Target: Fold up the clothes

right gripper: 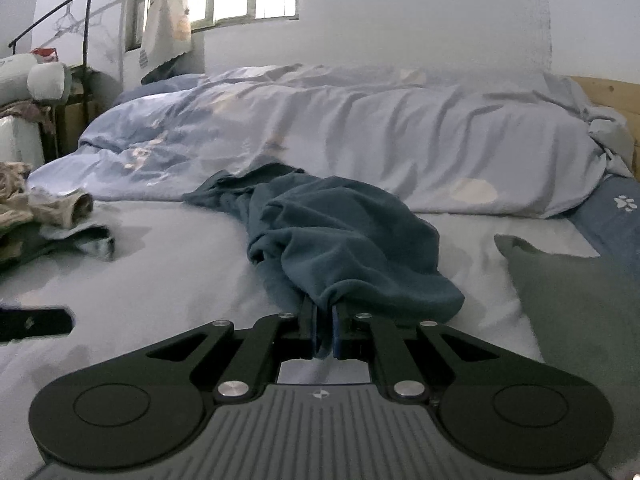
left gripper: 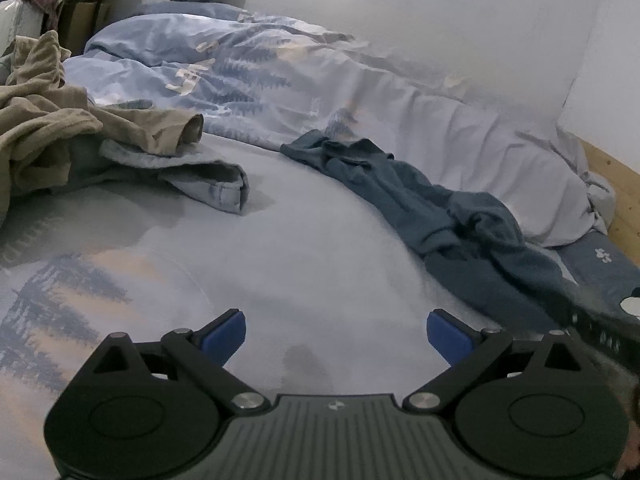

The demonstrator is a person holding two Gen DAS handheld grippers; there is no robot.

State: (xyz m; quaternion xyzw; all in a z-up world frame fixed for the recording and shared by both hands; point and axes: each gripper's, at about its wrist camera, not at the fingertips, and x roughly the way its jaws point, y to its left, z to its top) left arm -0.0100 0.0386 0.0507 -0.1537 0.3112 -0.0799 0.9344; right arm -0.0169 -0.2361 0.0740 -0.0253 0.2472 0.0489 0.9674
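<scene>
Your right gripper (right gripper: 325, 330) is clenched on an edge of the blue garment (right gripper: 340, 236), and the cloth bunches up right in front of the closed fingers. The garment lies in a crumpled, stretched-out strip on the bed sheet (left gripper: 312, 248), running from the gripper back to the foot of the rumpled duvet (right gripper: 360, 136), which it touches at its far end. Your left gripper (left gripper: 336, 332) hovers over bare sheet on the near left side of the garment, its blue pads (left gripper: 446, 336) spread wide and holding nothing. Well to the left of the blue garment sits a loose heap: a tan garment (left gripper: 60, 120) draped over a light blue piece (left gripper: 208, 184), both wrinkled and unfolded. To the right of the blue garment, a flat grey-green item (right gripper: 580, 312) rests on the sheet; whether it is a folded piece of clothing or a cushion you cannot tell from here. As things lie, the blue garment shows no neat fold, and neither does the heap, so most of the folding looks to be left. The blue garment would need spreading flat on the open sheet before any fold could hold its shape.
</scene>
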